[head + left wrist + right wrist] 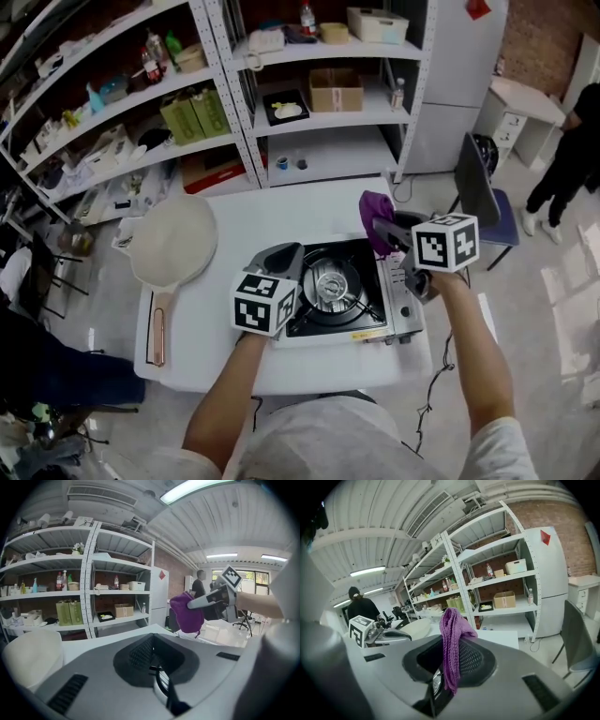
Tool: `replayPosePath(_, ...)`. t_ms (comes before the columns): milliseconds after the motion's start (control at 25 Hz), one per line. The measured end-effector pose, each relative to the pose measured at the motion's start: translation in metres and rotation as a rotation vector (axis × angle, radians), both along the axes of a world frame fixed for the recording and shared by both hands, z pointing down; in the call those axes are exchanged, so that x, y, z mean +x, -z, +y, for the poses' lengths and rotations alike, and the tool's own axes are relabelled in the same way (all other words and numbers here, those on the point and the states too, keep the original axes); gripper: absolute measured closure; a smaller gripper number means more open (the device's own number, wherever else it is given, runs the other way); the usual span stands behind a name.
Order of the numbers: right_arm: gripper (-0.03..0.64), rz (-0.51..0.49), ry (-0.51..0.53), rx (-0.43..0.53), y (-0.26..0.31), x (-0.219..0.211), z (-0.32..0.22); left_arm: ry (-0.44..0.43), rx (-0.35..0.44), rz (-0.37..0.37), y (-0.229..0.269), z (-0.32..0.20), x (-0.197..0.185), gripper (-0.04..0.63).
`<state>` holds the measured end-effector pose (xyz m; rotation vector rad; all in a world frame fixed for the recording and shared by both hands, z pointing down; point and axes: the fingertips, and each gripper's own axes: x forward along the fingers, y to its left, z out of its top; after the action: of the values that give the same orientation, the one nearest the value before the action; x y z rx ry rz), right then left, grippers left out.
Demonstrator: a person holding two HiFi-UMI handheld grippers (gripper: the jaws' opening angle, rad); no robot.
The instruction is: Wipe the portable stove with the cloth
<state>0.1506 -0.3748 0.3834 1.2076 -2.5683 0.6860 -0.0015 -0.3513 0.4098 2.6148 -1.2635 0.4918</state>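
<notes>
The portable stove (342, 292) sits on the white table (216, 337), with its black top and round burner at the table's near right. My right gripper (380, 225) hangs above the stove's far right corner, shut on the purple cloth (375, 214). In the right gripper view the cloth (452, 641) droops over the closed jaws of the right gripper (457, 639). My left gripper (286, 251) hovers over the stove's near left corner, jaws together and empty. The left gripper view shows the cloth (186, 613) held up in the air to the right.
A cream round pan (173, 242) with a wooden handle (157, 336) lies on the table's left part. White shelving (234, 122) with boxes stands behind the table. A dark chair (478, 192) stands to the right, and a person (562, 159) stands beyond it.
</notes>
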Motion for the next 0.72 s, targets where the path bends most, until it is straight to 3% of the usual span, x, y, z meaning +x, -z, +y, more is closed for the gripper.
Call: replayPosePath(720,0.554,0.099,-0.127,0.201,0.033,-0.044,0.116,0.053,0.051,0.016,0.030,0.082,-0.058,0.591)
